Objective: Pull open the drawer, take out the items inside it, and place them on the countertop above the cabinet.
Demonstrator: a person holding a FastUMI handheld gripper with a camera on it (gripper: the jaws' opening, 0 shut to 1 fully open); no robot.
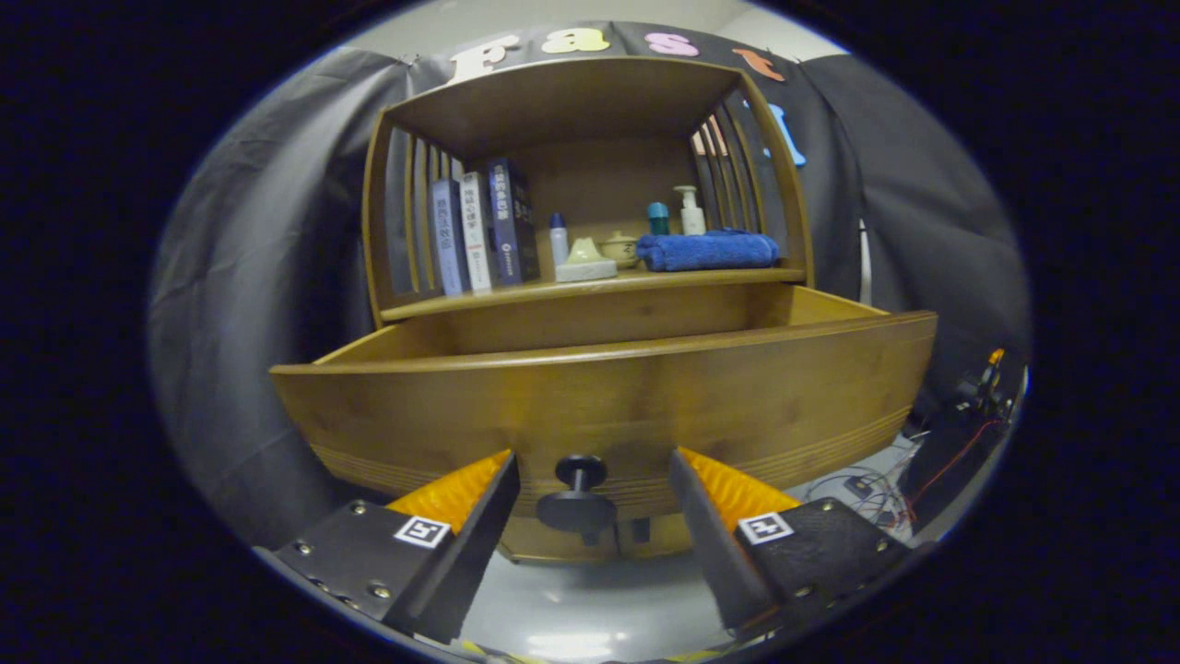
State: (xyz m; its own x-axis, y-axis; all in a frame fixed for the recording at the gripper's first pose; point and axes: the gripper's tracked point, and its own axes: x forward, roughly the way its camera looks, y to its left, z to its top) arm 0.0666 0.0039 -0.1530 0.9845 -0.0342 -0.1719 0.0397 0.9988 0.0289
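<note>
Two fingers of the gripper (590, 480) are standing spread wide, released, with nothing pressed between them. The round dark knob (578, 503) of the wooden drawer (608, 397) is sitting in the gap between them, roughly midway, and neither finger is touching it. The drawer is pulled out towards the gripper, its broad brown front panel lying just beyond the fingertips and stretching well past them to the left and right. Its inside is hidden behind the front panel, so I cannot tell what is lying in it.

Farther back, the brown wooden cabinet (590, 101) is rising above the drawer, with slatted sides and an open shelf. The countertop (516, 293) over the drawer is carrying several things. At the far left, three upright books (484, 231) are leaning together against the slats. Just right of them a small white bottle with a blue cap (558, 240) is standing, with a pale cone-shaped object on a white base (584, 260) near it and a small cream lidded pot (619, 249) behind. Further right, a folded blue towel (707, 250) is lying flat, and behind it a teal-capped bottle (657, 218) and a white pump bottle (690, 210) are standing upright. Low on the near right, loose wires (867, 493) are trailing across the floor.
</note>
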